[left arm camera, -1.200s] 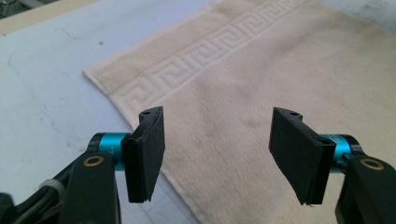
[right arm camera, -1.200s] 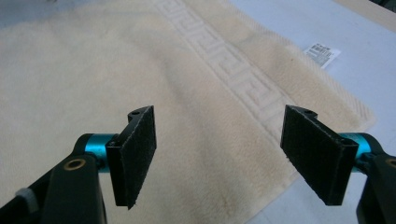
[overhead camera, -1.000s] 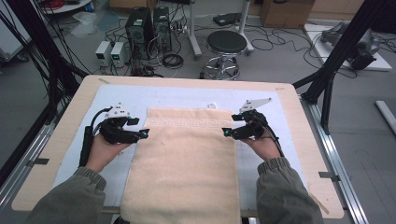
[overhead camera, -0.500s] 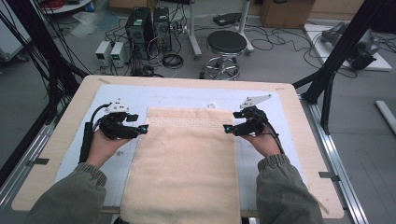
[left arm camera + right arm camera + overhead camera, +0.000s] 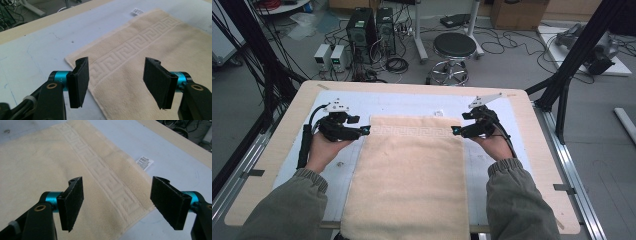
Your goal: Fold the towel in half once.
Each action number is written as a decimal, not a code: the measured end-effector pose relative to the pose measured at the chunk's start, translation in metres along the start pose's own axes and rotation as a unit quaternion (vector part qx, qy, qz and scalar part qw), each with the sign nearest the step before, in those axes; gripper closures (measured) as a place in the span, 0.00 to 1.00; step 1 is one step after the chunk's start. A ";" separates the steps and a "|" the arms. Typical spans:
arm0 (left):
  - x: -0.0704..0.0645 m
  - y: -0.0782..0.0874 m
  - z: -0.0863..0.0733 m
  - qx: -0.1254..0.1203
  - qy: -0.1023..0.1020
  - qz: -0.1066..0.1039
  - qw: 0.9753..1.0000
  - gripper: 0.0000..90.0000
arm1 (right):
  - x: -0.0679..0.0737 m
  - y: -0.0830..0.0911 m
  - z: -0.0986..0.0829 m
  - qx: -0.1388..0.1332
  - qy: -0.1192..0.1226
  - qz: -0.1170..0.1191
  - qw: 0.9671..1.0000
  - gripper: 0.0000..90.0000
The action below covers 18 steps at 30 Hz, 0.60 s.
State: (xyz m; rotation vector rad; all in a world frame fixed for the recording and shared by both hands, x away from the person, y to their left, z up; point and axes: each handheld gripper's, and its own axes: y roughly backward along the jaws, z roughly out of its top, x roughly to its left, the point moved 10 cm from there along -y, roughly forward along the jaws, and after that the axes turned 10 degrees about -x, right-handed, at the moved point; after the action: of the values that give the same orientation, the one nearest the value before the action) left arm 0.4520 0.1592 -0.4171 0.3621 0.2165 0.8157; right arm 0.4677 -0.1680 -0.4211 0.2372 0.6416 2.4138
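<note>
While far corners are approached: towel (image 5: 412, 170) lies flat.
Left gripper (image 5: 364, 131), right gripper (image 5: 455, 131): held wide open — empty.
Next: corners to be pinched — likely.

The near end of the cream terry towel with the key-pattern border (image 5: 412, 175) runs off the high view's bottom edge. The print on its small white label (image 5: 145, 162) is too small to read. My sleeves are cut off there too.
</note>
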 end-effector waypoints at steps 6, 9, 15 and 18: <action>0.001 -0.022 -0.002 0.010 -0.001 -0.008 1.000 0.42 | -0.008 -0.013 -0.002 0.005 0.003 -0.008 1.000 0.29; 0.005 -0.032 -0.008 0.014 -0.004 -0.006 1.000 0.42 | -0.012 -0.021 -0.008 0.010 -0.001 -0.011 1.000 0.29; 0.015 -0.046 -0.023 0.035 0.001 0.007 0.999 0.42 | -0.018 -0.035 -0.019 0.019 -0.006 -0.023 1.000 0.29; 0.020 -0.052 -0.029 0.040 0.002 0.019 0.999 0.42 | -0.021 -0.040 -0.025 0.018 -0.013 -0.028 0.999 0.29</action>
State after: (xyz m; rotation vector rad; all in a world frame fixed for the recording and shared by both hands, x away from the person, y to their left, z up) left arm 0.4910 0.1481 -0.4652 0.4413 0.2479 0.8471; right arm 0.4973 -0.1632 -0.4624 0.2627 0.6714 2.3432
